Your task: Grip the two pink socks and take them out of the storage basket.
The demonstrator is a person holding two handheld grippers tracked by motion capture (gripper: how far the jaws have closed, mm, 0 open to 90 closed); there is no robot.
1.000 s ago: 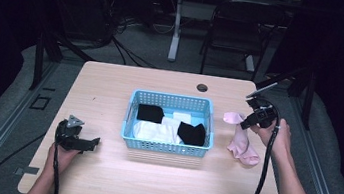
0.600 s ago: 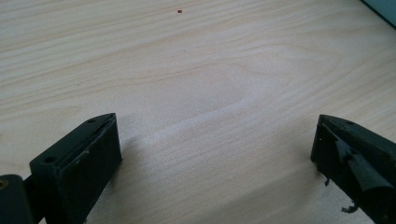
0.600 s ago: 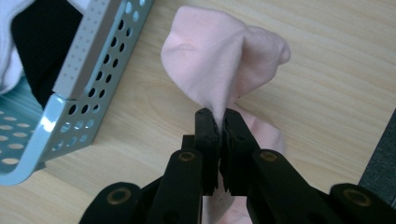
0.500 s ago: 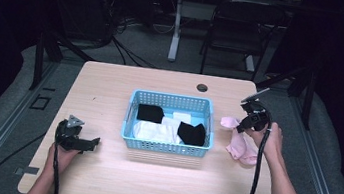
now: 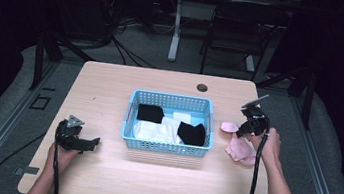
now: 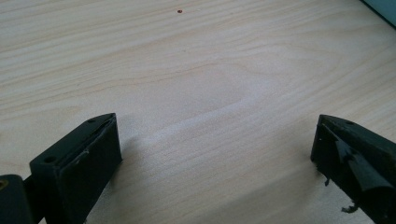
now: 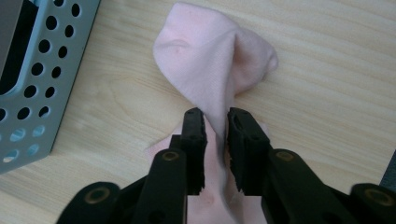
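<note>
A pale pink sock [image 7: 212,60] lies on the wooden table [image 5: 110,89] just right of a light blue perforated basket [image 5: 173,101]. My right gripper [image 7: 215,116] is shut on a raised fold of that pink sock [image 5: 240,147], near its middle. In the high view the right gripper [image 5: 245,128] is beside the basket's right end. The basket holds black and white socks [image 5: 166,126]. My left gripper [image 5: 92,143] rests low over bare table at the front left, jaws wide open with nothing between them [image 6: 215,154].
A small dark hole [image 5: 202,87] marks the table's far edge. Cables trail from both grippers toward the front edge. A chair [image 5: 234,29] and desk legs stand beyond the table. The basket wall [image 7: 32,79] is close on the left of the right gripper.
My right gripper has come down and slightly leftward onto the pink sock and shut on its fold. The left gripper has stayed put.
</note>
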